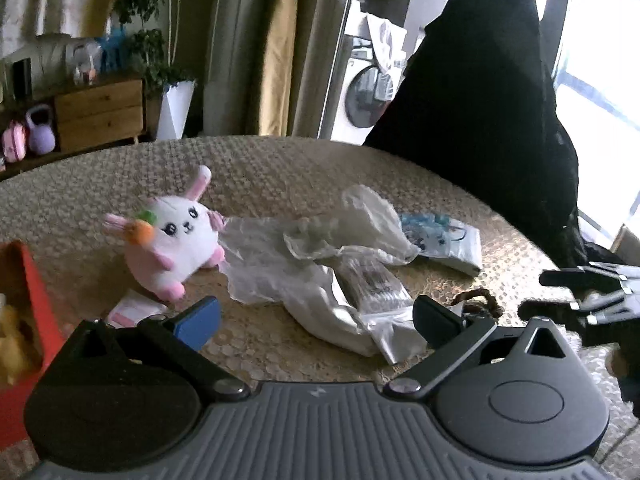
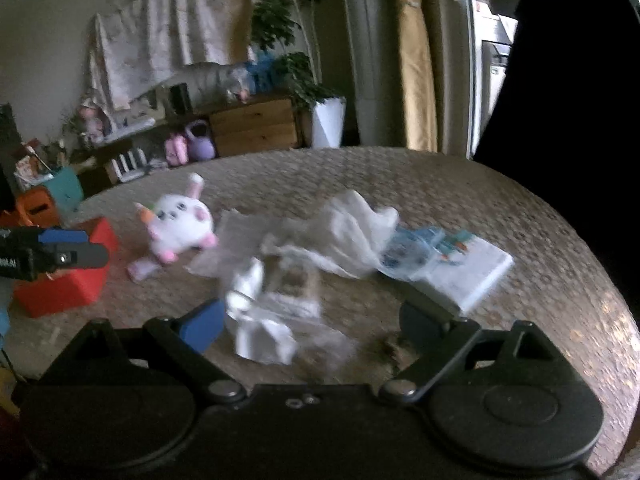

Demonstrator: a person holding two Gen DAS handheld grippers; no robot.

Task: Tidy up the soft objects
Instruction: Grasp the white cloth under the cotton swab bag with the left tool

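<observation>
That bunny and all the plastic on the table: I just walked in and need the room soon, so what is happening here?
A person is tidying soft things with two handheld grippers. Both the left gripper and right gripper are open and hold nothing, hovering over crumpled plastic bags. The plush bunny sits untouched on the woven table, beside a red box.

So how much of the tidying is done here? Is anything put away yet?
Little looks done: something yellow already sits in the red box. Nothing is in hand: the left hand-held gripper and right hand-held gripper are both open and empty. Left on the woven table: the white bunny plush, crumpled clear plastic bags and a white packet with blue print.
</observation>
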